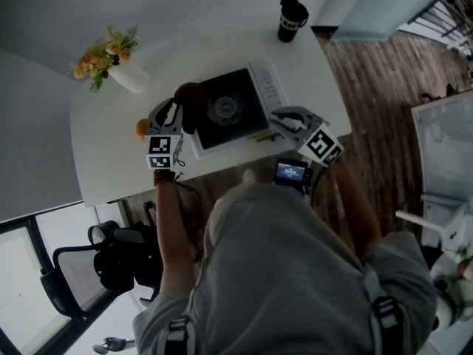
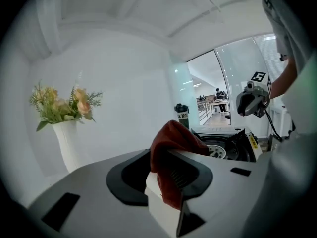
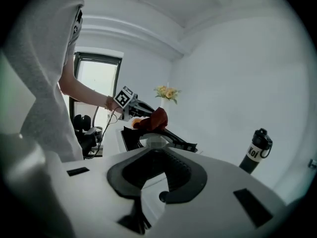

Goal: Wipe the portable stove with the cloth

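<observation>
Rust-red cloth (image 2: 173, 138) is bunched between the left tongs (image 1: 177, 109). The fabric lies against the ribbed dark pad on one side and the white inner face on the other, so these tongs are clamped on it. A fold stands up above them.

Location of cloth: the head view places it at the far left corner of the portable stove (image 1: 229, 109), at the tip of the left tongs. Whether the fabric touches the stove top cannot be told.

Stove: white body, black top, round burner in the middle, control strip along its right side. It stands near the middle of the white surface (image 1: 111, 146).

Right tongs (image 1: 279, 118): closed together with nothing between them, as the right gripper view shows. In the head view the tips sit at the stove's near right edge, beside the control strip. Contact with the stove cannot be confirmed.

Both hands reach in from the near edge of the surface, one on each side of the stove.

Other items noted:
- White vase (image 1: 127, 76) with yellow and peach flowers, far left on the surface, well apart from the stove.
- Black bottle (image 1: 291, 19), upright, beyond the stove's far right corner.
- Small orange round object (image 1: 140, 128), just beside the left tongs; its nature is unclear.
- Black office chair (image 1: 96, 265) on the floor, below the surface's near left edge.
</observation>
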Demonstrator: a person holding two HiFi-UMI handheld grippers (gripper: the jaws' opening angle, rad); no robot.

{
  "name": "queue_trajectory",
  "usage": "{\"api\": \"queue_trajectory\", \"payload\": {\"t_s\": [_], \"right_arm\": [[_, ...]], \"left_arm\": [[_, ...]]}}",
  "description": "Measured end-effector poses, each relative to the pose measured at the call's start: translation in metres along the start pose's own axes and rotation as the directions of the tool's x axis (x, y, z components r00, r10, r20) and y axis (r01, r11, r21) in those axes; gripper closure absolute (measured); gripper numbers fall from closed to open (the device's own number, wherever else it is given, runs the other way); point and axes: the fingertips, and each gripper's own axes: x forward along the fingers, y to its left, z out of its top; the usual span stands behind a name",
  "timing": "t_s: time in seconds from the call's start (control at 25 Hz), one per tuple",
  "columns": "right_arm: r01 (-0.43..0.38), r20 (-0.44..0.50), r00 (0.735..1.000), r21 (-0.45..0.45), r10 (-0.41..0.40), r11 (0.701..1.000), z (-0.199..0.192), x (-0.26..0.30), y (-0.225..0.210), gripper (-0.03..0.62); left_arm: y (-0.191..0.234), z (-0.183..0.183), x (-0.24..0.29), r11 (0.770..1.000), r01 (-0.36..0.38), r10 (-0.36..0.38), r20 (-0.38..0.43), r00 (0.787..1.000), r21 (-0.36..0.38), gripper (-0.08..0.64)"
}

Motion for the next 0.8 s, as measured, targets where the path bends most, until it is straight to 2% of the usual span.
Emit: {"api": "queue_trajectory", "payload": {"t_s": [0.08,0.16,0.28,0.32,0.4,0.56,0.68,0.8], "right_arm": [[0.024,-0.012,1.000,0.034,-0.023,0.999,-0.006,-0.009,-0.004,0.523],[0.048,-0.017,0.999,0.052,-0.048,0.998,-0.012,-0.015,-0.006,0.523],[0.072,-0.042,0.997,0.062,-0.070,0.995,-0.020,-0.015,-0.006,0.523],[0.078,-0.057,0.996,0.060,-0.074,0.995,-0.023,-0.015,-0.006,0.523],[0.096,-0.076,0.993,0.065,-0.091,0.993,-0.027,-0.015,-0.008,0.523],[0.138,-0.094,0.987,0.120,-0.128,0.983,-0.036,-0.016,-0.017,0.523],[0.167,-0.154,0.977,0.136,-0.146,0.977,-0.054,-0.012,-0.024,0.523],[0.195,-0.164,0.973,0.185,-0.165,0.963,-0.066,-0.011,-0.029,0.523]], "left_arm": [[-0.003,0.005,0.007,0.999,0.023,-0.023,0.015,1.000,-0.022,0.341],[-0.012,0.006,0.017,0.998,0.065,-0.064,0.006,0.998,-0.028,0.321],[-0.018,-0.011,0.034,0.998,0.069,-0.067,-0.104,0.992,0.012,0.314],[-0.020,-0.016,0.038,0.997,0.069,-0.066,-0.133,0.989,0.020,0.320],[-0.028,-0.021,0.041,0.997,0.078,-0.073,-0.166,0.983,0.020,0.390],[-0.033,-0.026,0.039,0.996,0.090,-0.087,-0.195,0.977,0.008,0.458],[-0.036,-0.029,0.035,0.991,0.131,-0.131,-0.230,0.964,-0.016,0.479],[-0.044,-0.031,0.028,0.985,0.169,-0.169,-0.265,0.949,-0.022,0.483]]}}
